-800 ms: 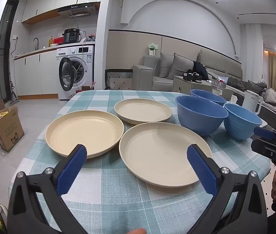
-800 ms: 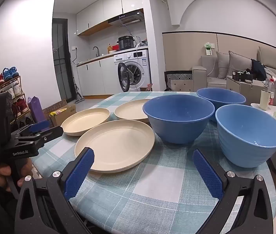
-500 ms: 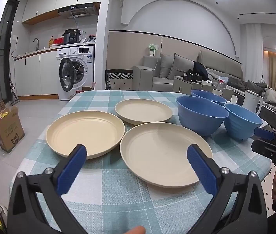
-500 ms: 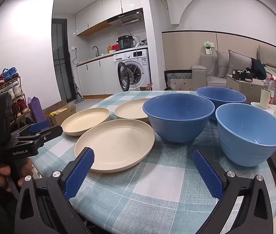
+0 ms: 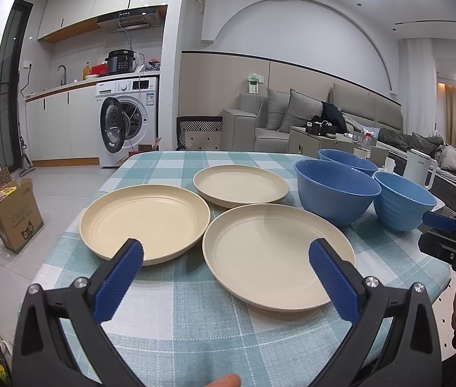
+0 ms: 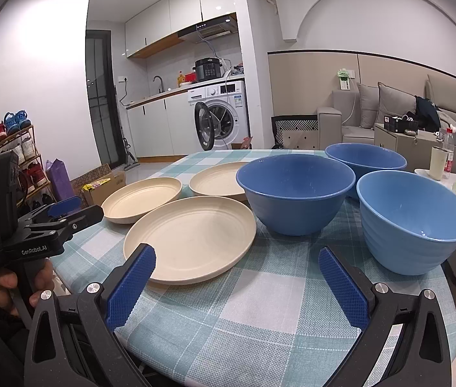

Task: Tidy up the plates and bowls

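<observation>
Three cream plates lie on a checked tablecloth: a near one (image 5: 273, 254) (image 6: 192, 235), a left one (image 5: 145, 219) (image 6: 142, 198) and a far one (image 5: 241, 185) (image 6: 218, 182). Three blue bowls stand to their right: a big one (image 5: 336, 190) (image 6: 295, 190), a far one (image 5: 347, 159) (image 6: 365, 159) and a lighter near one (image 5: 403, 203) (image 6: 413, 219). My left gripper (image 5: 226, 279) is open and empty above the table's near edge, in front of the plates. My right gripper (image 6: 237, 285) is open and empty, in front of the bowls.
The table (image 5: 195, 316) is round-edged at the front. A cardboard box (image 5: 13, 213) sits on the floor left. A washing machine (image 5: 128, 122) with open door stands behind. A sofa (image 5: 276, 122) and a white kettle (image 5: 418, 167) are right.
Both grippers have hardly moved; the views shifted very slightly. Nothing was taken hold of or let go.
</observation>
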Tool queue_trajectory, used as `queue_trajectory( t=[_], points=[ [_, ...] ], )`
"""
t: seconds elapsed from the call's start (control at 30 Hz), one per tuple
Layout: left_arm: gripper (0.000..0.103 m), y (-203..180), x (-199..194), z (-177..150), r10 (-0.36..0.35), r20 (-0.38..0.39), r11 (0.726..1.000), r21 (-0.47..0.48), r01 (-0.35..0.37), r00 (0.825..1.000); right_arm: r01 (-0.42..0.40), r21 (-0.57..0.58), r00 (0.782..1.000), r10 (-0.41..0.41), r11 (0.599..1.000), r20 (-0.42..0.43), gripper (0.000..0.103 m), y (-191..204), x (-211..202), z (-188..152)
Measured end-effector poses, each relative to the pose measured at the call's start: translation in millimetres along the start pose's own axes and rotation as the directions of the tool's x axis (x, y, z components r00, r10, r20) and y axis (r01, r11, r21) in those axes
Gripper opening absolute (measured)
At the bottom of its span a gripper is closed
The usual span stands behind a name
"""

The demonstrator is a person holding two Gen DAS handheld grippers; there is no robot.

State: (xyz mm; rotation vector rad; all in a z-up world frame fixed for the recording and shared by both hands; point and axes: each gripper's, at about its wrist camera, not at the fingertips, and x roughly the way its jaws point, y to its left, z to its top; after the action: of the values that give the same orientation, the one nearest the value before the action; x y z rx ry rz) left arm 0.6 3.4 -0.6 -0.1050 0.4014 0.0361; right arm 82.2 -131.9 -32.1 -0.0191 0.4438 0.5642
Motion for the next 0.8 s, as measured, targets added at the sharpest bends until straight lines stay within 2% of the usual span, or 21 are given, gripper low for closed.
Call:
queue_trajectory(
  t=[0.8],
  points=[
    [0.103, 5.0, -3.1, 0.5, 0.012, 0.018, 1.000, 0.002, -0.012, 1.000, 0.006, 0.004, 1.000, -0.006, 1.000, 0.003, 0.103, -2.8, -2.6, 1.8]
  ],
)
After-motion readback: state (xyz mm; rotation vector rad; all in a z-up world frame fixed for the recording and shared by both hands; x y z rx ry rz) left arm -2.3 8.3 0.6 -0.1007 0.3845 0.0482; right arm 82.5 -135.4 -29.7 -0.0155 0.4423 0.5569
